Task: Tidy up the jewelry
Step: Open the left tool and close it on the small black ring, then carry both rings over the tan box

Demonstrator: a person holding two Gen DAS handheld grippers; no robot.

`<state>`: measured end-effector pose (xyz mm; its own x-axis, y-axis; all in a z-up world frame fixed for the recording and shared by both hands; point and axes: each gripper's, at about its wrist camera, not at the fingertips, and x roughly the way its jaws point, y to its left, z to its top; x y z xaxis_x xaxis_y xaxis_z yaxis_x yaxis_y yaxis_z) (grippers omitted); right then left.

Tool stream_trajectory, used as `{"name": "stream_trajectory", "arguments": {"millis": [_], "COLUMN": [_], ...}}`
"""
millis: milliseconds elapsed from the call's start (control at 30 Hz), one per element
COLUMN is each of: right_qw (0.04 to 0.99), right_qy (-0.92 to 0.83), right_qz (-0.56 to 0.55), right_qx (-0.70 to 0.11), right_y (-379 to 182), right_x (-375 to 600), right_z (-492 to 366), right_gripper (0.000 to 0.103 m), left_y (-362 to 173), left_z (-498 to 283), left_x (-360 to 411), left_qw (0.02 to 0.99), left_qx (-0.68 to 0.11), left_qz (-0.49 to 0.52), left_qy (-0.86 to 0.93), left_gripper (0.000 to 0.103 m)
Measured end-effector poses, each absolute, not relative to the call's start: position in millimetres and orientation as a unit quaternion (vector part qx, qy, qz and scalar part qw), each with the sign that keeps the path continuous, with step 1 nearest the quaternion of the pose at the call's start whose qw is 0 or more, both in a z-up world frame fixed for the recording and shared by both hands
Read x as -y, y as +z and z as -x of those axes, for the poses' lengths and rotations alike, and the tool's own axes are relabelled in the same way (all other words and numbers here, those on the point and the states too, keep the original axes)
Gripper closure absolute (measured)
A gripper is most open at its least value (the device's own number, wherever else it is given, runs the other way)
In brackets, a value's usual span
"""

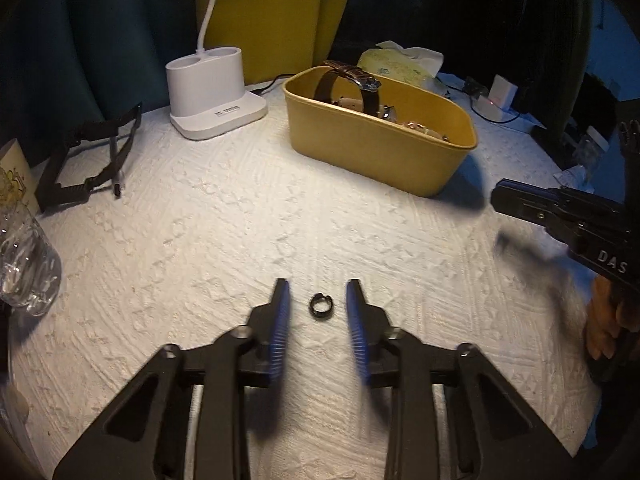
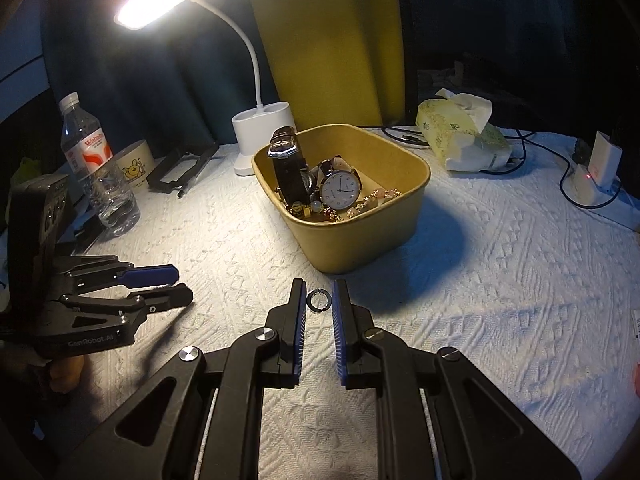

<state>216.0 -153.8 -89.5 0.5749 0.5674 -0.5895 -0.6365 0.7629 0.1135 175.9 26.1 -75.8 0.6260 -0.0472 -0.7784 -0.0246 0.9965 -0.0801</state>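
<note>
A dark ring (image 1: 320, 304) lies on the white textured cloth (image 1: 224, 216) between the open fingers of my left gripper (image 1: 316, 294). In the right wrist view a silver ring (image 2: 317, 301) sits between the fingers of my right gripper (image 2: 318, 290), which stand narrowly apart with a small gap on each side of it. The yellow box (image 1: 376, 148) holds watches and beaded bracelets; it also shows in the right wrist view (image 2: 400, 216). My left gripper appears at the left in the right wrist view (image 2: 176, 282), and my right gripper at the right edge in the left wrist view (image 1: 504, 220).
A white lamp base (image 1: 212, 88) stands behind left of the box. A black folding stand (image 1: 88, 156), a water bottle (image 2: 100, 164), a cup (image 2: 134, 166), a tissue pack (image 2: 464, 136) and a charger with cables (image 2: 596, 172) ring the table's edges.
</note>
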Motion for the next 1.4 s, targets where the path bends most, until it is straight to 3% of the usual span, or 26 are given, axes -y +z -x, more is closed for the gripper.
{"name": "stream_trajectory", "arguments": {"millis": [33, 500, 1400], "right_qw": [0.886, 0.892, 0.898], "right_qy": [0.34, 0.337, 0.356], "right_qz": [0.055, 0.05, 0.044], "right_qx": [-0.31, -0.298, -0.256], "right_y": [-89.0, -81.1, -59.2], "right_x": [154.4, 162.0, 162.9], "right_z": [-215.5, -213.4, -230.6], "right_gripper": [0.091, 0.091, 0.091], "left_y": [-76.2, -68.6, -16.9], "left_z": [-176.7, -171.2, -193.1], "left_x": [-26.6, -20.4, 5.0], "left_qw": [0.9, 0.904, 0.939], "left_qx": [-0.433, -0.425, -0.337], "left_qz": [0.039, 0.037, 0.037], "left_qy": [-0.005, -0.015, -0.052], "left_gripper": [0.089, 0.089, 0.089]}}
